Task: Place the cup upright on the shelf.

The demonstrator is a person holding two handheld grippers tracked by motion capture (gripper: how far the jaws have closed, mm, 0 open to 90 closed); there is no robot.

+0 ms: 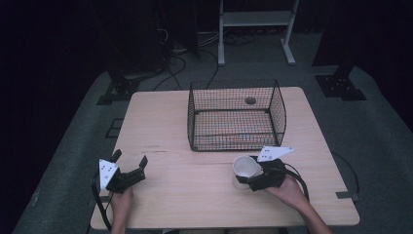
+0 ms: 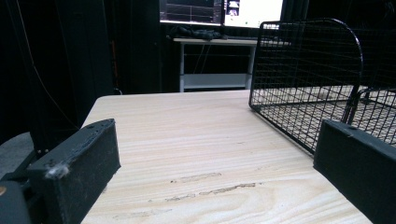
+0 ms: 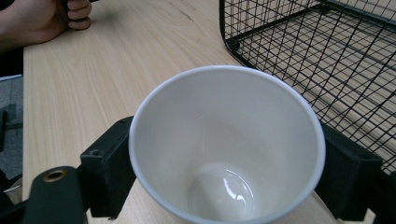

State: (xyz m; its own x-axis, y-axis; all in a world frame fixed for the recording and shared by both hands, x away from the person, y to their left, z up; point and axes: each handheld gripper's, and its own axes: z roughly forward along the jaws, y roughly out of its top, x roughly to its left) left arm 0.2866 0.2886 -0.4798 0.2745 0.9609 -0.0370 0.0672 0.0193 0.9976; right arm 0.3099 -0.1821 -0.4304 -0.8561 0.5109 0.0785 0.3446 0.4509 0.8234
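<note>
Where the right gripper (image 3: pixel 226 172) reaches, white cup (image 3: pixel 226 144) between its jaws

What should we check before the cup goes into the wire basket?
1. Right tool has the white cup between its jaws: ok.
2. Cup is empty inside: ok.
3. Wire basket is open on top with a bare floor: ok.
4. Left tool is open, off to the side, out of the way: ok.
5. Grip tight enough to lift: cannot tell.
</note>
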